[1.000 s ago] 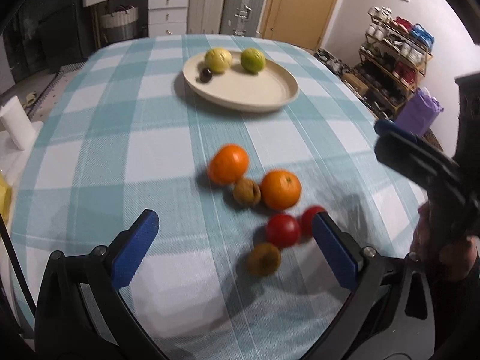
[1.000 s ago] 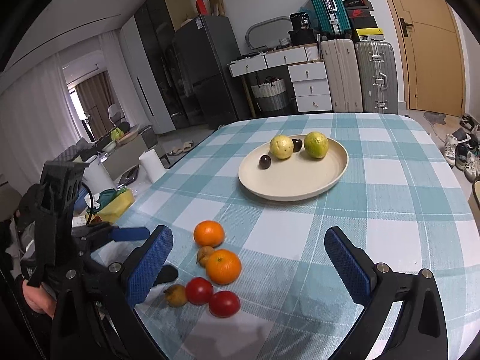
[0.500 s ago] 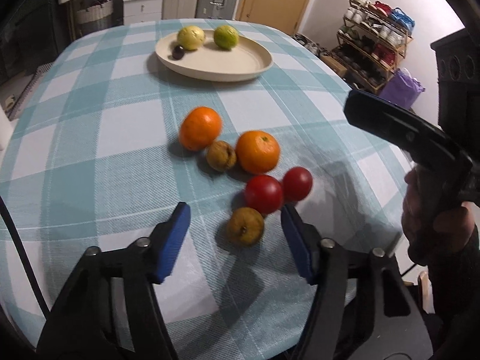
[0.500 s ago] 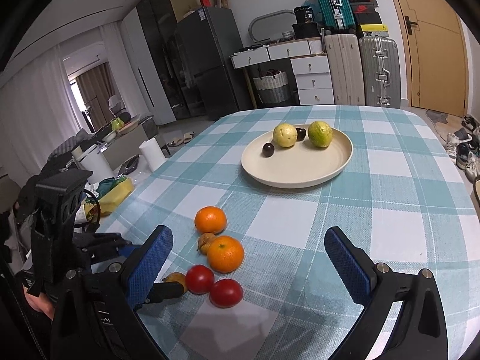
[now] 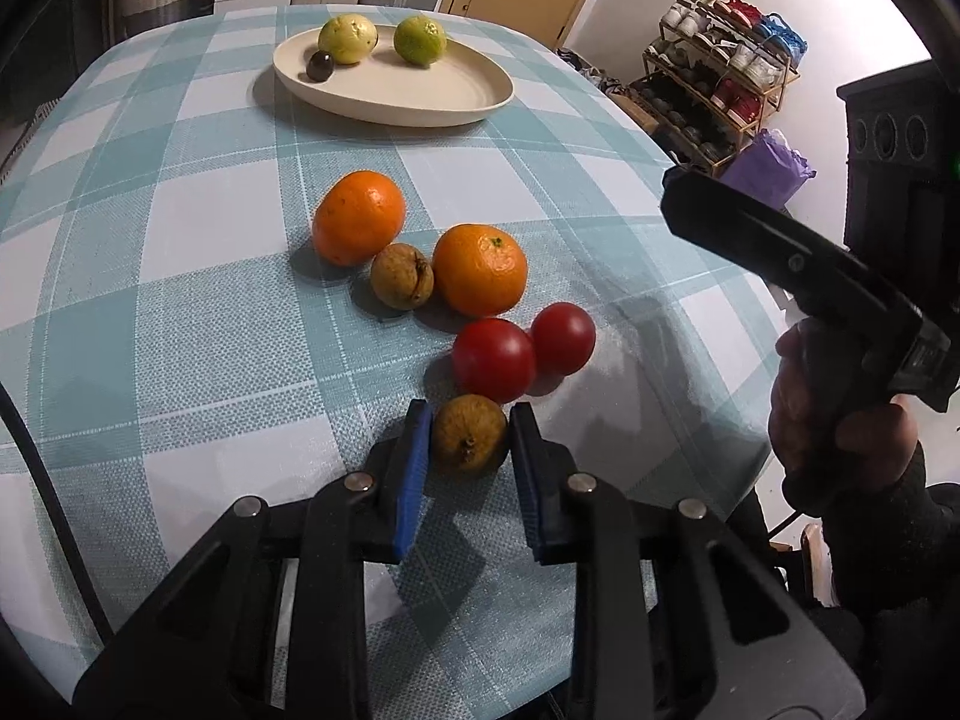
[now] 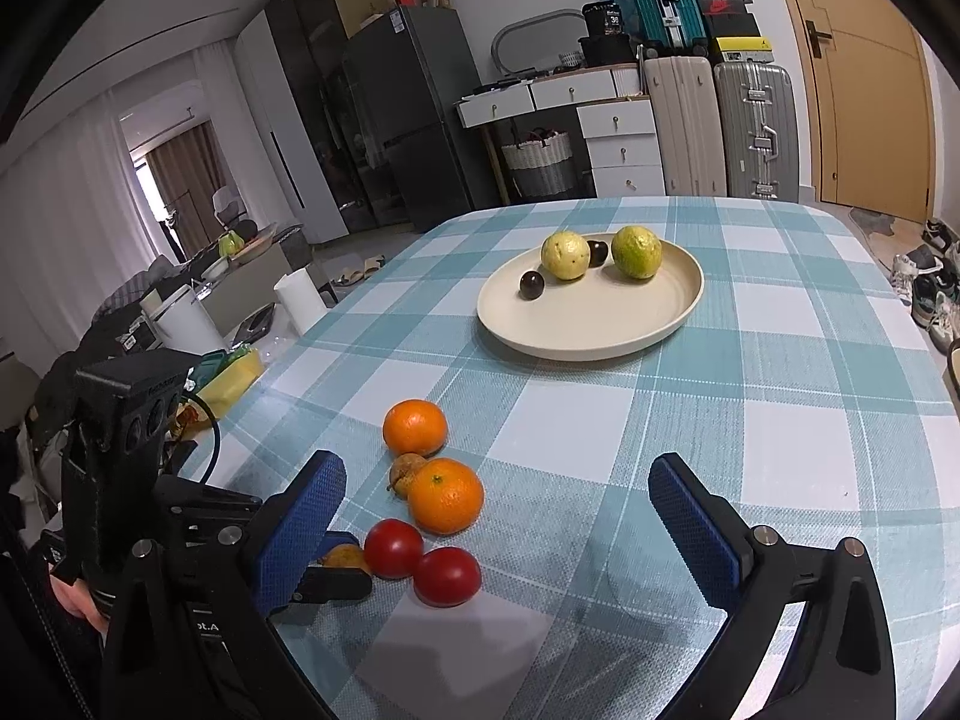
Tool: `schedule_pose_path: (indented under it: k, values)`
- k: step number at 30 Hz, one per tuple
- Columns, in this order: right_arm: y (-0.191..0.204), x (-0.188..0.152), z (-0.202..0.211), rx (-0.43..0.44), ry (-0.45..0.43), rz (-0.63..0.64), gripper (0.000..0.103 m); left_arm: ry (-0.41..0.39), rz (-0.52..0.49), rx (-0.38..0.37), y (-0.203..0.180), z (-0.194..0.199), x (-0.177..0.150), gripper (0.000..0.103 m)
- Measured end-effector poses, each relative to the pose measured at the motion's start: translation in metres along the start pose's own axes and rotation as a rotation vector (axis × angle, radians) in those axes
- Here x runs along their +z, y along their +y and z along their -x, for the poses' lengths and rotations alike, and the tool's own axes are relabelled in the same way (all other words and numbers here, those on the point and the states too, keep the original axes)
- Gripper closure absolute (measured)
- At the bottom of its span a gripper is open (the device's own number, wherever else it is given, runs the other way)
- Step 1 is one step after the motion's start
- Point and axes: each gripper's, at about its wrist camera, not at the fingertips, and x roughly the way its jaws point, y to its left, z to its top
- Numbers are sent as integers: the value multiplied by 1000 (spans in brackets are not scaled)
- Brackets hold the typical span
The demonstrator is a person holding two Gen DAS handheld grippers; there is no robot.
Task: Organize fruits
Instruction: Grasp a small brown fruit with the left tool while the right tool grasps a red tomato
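Both tongs are black plastic frames with blue rubber pads that carry a fine grid texture. On the left gripper [image 5: 470, 441] the pads press from both sides on a small brownish-yellow round fruit with dull, slightly wrinkled skin [image 5: 470, 433], which rests on the woven teal-and-white checked tablecloth [image 5: 198, 276] near the table edge. The right gripper [image 6: 497, 531] stands wide, with nothing between its pads, above the same cloth. Just beyond the held fruit lie two smooth, glossy red tomatoes [image 5: 521, 351], touching each other, and the nearer one is just beside the held fruit. Further on there is an orange with dimpled peel and a green stem mark [image 5: 480, 269], then a second brownish wrinkled fruit [image 5: 401, 276] touching it, and another orange, a little oval [image 5: 358, 217], on the other side of that fruit. At the far part of the table sits a wide, shallow cream plate with matte surface [image 5: 444, 93]. It holds a pale yellow round fruit [image 5: 347, 38], a green round fruit with rough skin [image 5: 420, 39] and a small dark, shiny round fruit [image 5: 320, 65]; in the right wrist view a second dark fruit [image 6: 597, 253] shows between the yellow and the green one.
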Motion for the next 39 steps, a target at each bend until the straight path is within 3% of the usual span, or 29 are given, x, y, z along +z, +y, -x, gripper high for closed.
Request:
schedule_pose_path:
  k: [23,25,32,34,39]
  values:
    - [13,-31,-21,63,127,-12,3,-81,116,-10,37,43,9,79]
    - [15,-33,-23,77,136,-5,14,-85,109,-10,36,44,9,79]
    - [24,-40,-29,79,172,62,30,-89,125,-18,36,43,11,79]
    - [24,-43,-33,82,193,66,44,-87,124,-18,36,43,11,79]
    - [21,-46,-37,23,209,71,68,-90,132,-24,37,43,11,79]
